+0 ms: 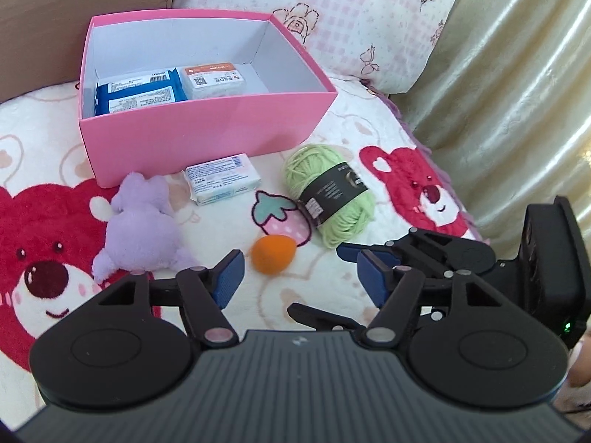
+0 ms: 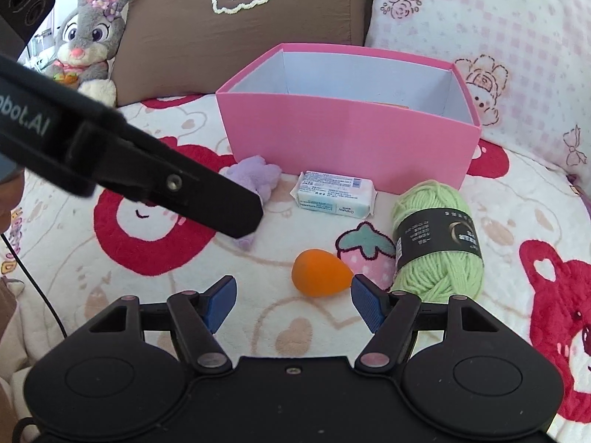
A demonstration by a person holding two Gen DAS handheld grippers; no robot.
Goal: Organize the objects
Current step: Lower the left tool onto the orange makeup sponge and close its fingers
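A pink box [image 1: 207, 136] [image 2: 343, 140] stands open on the bed; a blue pack [image 1: 136, 92] and a white-orange pack [image 1: 216, 79] lie inside. In front of it lie a purple plush [image 1: 142, 227] [image 2: 255, 177], a white tissue pack [image 1: 221, 179] [image 2: 334, 193], an orange sponge egg [image 1: 272, 256] [image 2: 319, 273] and a green yarn ball [image 1: 330, 192] [image 2: 436, 243]. My left gripper [image 1: 299, 280] is open and empty, just short of the egg. My right gripper [image 2: 293, 301] is open and empty, its right pad close beside the egg. It also shows in the left wrist view [image 1: 439, 258].
The bed cover has red bear prints [image 1: 417, 188]. A brown pillow [image 2: 240, 26] and a pink checked pillow [image 2: 480, 37] lie behind the box, with a grey rabbit toy [image 2: 90, 37] at the back left. A cream curtain [image 1: 517, 92] hangs at the right.
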